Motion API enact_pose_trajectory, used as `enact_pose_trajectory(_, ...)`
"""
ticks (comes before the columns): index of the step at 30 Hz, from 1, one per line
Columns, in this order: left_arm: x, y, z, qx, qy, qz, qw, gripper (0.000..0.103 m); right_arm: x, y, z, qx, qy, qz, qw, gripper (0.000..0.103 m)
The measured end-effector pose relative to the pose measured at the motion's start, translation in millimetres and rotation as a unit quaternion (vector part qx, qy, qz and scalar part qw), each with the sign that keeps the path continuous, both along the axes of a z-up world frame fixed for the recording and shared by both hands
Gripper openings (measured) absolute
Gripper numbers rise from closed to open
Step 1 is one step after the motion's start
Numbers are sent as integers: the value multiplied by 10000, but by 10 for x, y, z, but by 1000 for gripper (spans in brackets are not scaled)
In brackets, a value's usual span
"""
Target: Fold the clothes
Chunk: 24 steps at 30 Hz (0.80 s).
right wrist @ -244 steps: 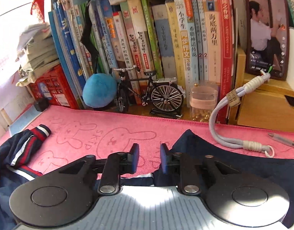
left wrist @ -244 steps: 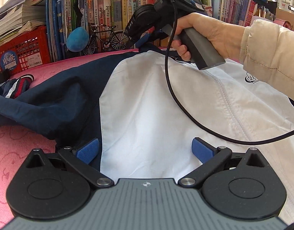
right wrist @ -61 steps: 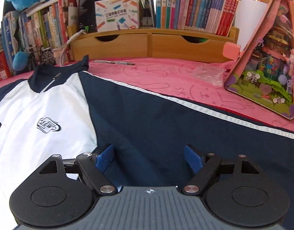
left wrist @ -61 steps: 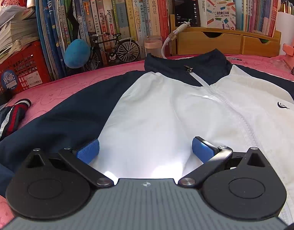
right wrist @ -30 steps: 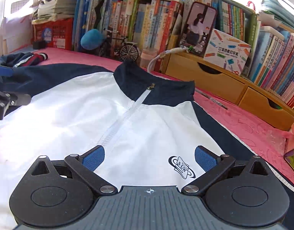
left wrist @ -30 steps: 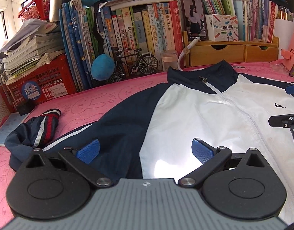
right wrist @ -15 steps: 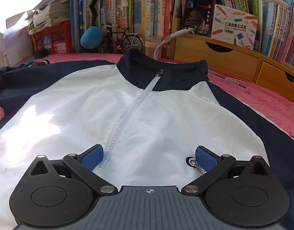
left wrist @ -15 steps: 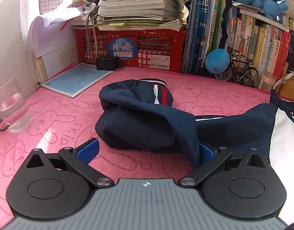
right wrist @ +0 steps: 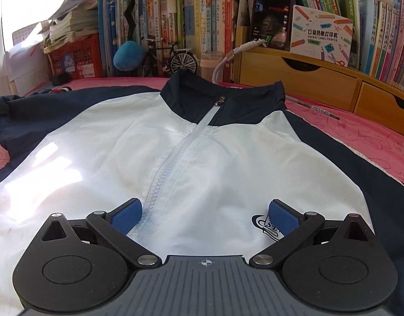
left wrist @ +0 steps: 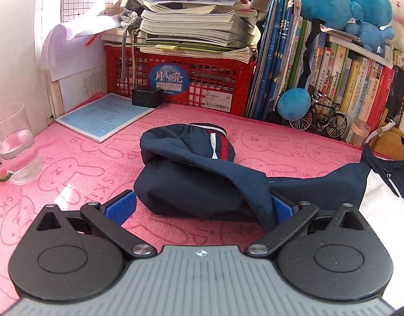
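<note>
1. Since two seconds ago, the left gripper (left wrist: pixel 199 205) has swung away from the white chest of the jacket (right wrist: pixel 191 158) to the bunched navy sleeve (left wrist: pixel 202 176) at the left; the right gripper (right wrist: pixel 206 216) has come from the navy right side to the zipped front.
2. Left gripper: jaws spread wide, gripping nothing. The bunched sleeve lies between the two blue pads; a fold of navy cloth drapes over the right pad (left wrist: pixel 281 206), while the left pad (left wrist: pixel 120 206) stands clear of the cloth, over the pink mat (left wrist: pixel 70 168).
3. Right gripper: jaws likewise spread and empty, low over the white chest. The zipper (right wrist: pixel 165 176) runs just beside its left pad; the chest logo (right wrist: pixel 265 227) is partly hidden behind its right pad.
4. Jacket: front up and zipped on the pink mat, navy collar (right wrist: pixel 223 102) toward the bookshelf (right wrist: pixel 175 26).
5. Surroundings in the left view: a glass of water (left wrist: pixel 16 144), a blue booklet (left wrist: pixel 107 115), a red basket (left wrist: pixel 181 79) under stacked papers.
</note>
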State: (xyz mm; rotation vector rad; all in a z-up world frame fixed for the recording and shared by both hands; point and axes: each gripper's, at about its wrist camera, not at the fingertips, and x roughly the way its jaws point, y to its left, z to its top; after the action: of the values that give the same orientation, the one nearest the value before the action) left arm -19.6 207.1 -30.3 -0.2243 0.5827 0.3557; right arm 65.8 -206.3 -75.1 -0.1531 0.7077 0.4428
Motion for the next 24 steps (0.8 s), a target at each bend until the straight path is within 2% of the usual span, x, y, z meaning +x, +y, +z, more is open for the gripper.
enact_pose_trajectory(6, -33, 92, 53, 29, -40, 15, 10000, 103, 3, 1, -6, 1, -1, -3, 10000, 103)
enact_pose_trajectory(9, 12, 175, 93, -128, -137, 143, 9997, 103, 1, 3, -9, -1, -2, -4, 10000, 103)
enact_pose_trajectory(13, -18, 269, 201, -301, -481, 299, 9979, 103, -3, 8, -13, -2, -4, -5, 10000, 103)
enact_pose_trajectory(20, 2, 538, 300, -599, -721, 437, 9946, 103, -4, 10, -3, -1, -4, -3, 10000, 103)
enact_pose_trajectory(24, 497, 718, 133, -344, 206, 700, 9967, 103, -4, 13, 5, -2, -4, -6, 10000, 103)
